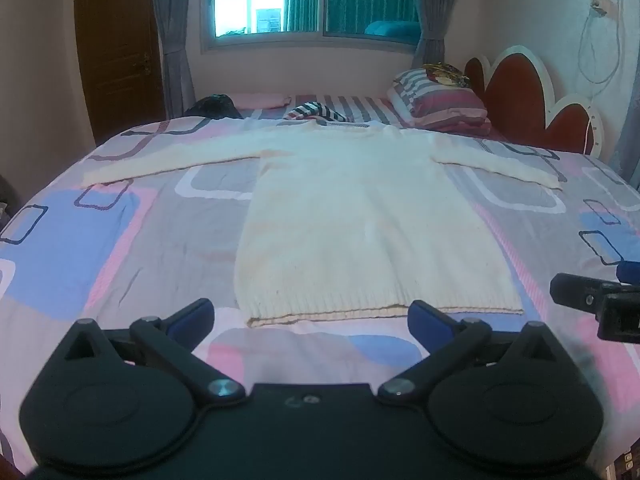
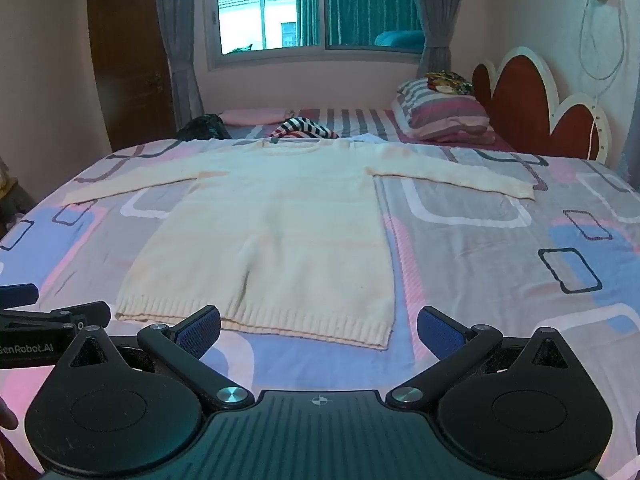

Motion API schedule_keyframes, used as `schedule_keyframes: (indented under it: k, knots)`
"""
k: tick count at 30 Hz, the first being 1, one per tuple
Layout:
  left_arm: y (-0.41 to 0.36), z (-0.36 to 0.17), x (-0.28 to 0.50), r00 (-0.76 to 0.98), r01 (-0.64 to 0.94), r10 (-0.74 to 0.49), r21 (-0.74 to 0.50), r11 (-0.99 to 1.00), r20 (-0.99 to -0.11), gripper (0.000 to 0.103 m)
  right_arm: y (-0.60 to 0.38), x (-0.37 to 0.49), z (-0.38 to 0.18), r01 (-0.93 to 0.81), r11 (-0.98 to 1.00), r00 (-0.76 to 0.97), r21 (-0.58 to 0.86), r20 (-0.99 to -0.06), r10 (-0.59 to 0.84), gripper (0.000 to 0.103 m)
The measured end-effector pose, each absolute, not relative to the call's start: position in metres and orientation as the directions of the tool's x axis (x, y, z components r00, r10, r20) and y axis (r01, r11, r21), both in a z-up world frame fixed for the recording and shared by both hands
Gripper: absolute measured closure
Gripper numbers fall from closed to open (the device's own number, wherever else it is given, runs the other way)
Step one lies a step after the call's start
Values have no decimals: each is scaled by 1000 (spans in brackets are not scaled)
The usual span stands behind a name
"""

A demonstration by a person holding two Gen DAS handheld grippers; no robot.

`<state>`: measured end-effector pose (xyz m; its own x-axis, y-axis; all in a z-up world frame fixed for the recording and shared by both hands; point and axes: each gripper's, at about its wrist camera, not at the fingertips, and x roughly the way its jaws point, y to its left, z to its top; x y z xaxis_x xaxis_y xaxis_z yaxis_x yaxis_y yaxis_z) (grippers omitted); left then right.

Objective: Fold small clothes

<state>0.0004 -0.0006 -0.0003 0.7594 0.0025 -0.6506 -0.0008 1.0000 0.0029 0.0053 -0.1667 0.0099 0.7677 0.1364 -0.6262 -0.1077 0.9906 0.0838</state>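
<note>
Left gripper (image 1: 310,318) spread wide above the bedspread (image 1: 100,240) just short of the sweater (image 1: 360,232) hem, right gripper (image 2: 319,326) likewise spread and empty, sweater flat mid-bed, sleeves out sideways, striped pillow (image 1: 440,100) beyond.

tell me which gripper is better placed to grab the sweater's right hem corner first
Right, probably. The right gripper hangs open just short of the hem, and that corner of the sweater lies between its fingers. The left gripper, also open, faces the hem's left half.
</note>
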Motion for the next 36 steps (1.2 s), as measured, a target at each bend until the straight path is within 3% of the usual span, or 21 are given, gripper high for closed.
schedule_keyframes:
  k: [36]
  knots:
    - [-1,1,-5,756,-19,12,-3,1000,-654,1,-168,7,11,-121,989,767,84,-625,147,0]
